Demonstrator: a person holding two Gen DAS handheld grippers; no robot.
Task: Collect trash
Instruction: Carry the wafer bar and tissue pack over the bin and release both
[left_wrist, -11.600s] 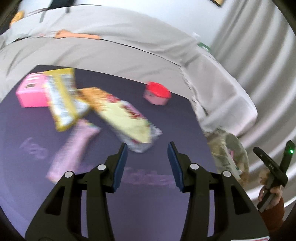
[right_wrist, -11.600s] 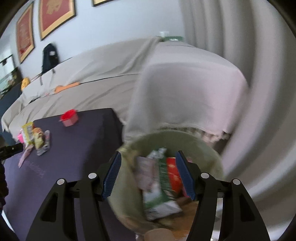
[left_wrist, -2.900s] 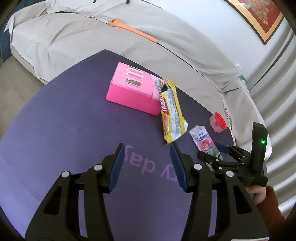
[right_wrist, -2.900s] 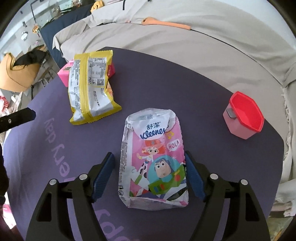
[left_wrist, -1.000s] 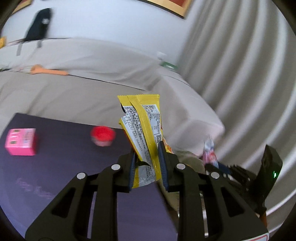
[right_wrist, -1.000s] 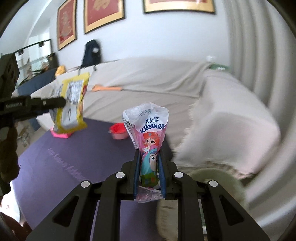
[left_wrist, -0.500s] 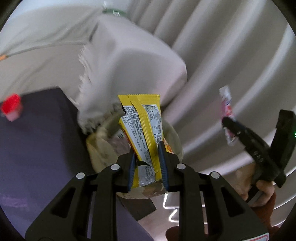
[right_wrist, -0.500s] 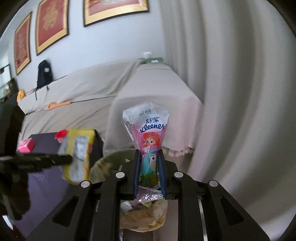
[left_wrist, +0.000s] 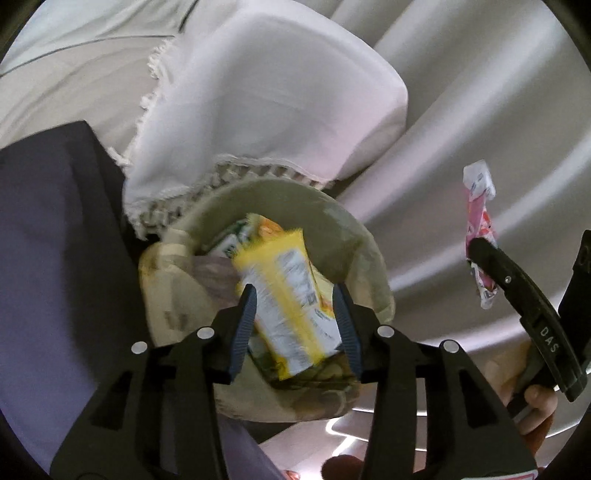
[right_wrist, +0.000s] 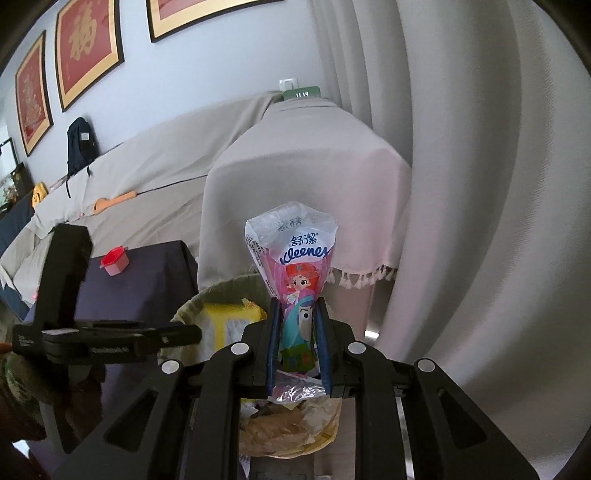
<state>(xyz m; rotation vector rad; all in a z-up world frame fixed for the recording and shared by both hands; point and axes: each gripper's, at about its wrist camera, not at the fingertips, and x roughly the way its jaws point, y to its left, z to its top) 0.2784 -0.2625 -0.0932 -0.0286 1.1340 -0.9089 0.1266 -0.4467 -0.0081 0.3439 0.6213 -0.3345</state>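
My left gripper is open right above the green trash bin. The yellow snack wrapper lies loose between its spread fingers, dropping into the bin onto other wrappers. My right gripper is shut on the pink Kleenex tissue pack and holds it upright over the bin. The pack also shows in the left wrist view, off to the right of the bin. The left gripper shows in the right wrist view.
The dark purple table is left of the bin, with a red-lidded pink cup on it. The grey-draped sofa arm rises behind the bin. Curtains hang to the right.
My left gripper has opened and let go of the yellow wrapper, which now drops into the bin. My right gripper still holds the tissue pack and has moved closer over the bin.
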